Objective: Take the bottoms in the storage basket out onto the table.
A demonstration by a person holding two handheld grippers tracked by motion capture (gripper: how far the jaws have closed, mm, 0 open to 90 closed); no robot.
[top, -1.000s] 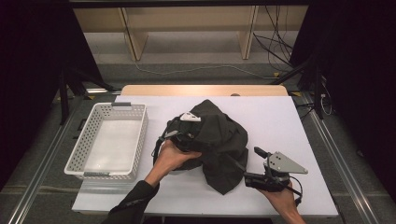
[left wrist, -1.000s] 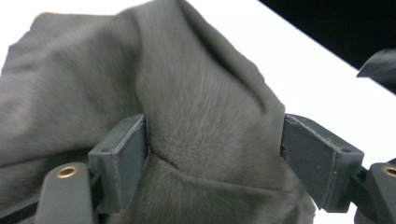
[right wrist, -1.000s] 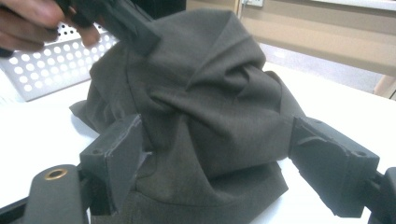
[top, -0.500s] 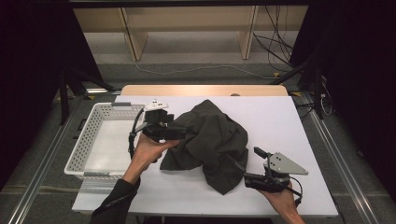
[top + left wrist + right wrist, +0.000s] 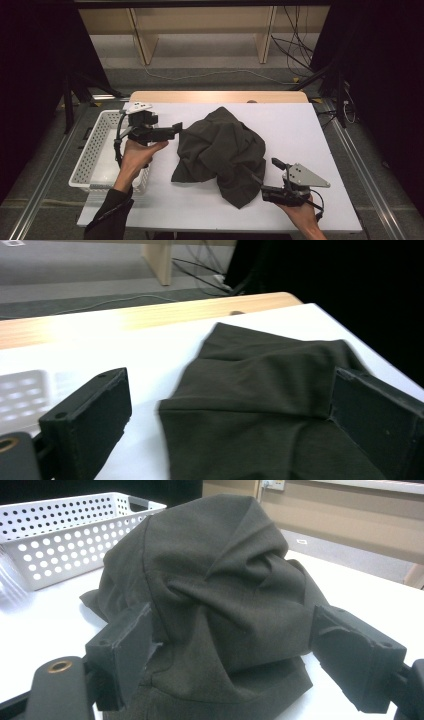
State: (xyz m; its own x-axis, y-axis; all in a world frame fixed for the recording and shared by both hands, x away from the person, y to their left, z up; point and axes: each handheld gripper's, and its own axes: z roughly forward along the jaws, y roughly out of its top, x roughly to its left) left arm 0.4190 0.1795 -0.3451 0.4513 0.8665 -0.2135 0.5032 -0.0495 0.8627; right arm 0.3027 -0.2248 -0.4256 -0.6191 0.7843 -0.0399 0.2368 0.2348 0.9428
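A dark crumpled garment (image 5: pixel 220 150) lies heaped in the middle of the white table (image 5: pixel 300 130). My left gripper (image 5: pixel 176 129) is held above the table just left of the garment's upper left corner, pointing right at it. In the left gripper view its jaws stand wide apart, and the garment (image 5: pixel 270 405) spreads ahead between them. My right gripper (image 5: pixel 267 179) sits at the garment's lower right edge, open. In the right gripper view the cloth heap (image 5: pixel 215 580) bulges between the two spread jaws, and the folds reach the left one.
A white perforated basket (image 5: pixel 82 165) stands at the table's left edge, under my left hand; it also appears far left in the right gripper view (image 5: pixel 65 530). A wooden strip (image 5: pixel 215 96) runs along the table's far edge. Bare table lies right of the garment.
My left gripper has moved up and to the left, from on top of the garment to beside the basket. The garment's left side is drawn out flatter. The right gripper has stayed put.
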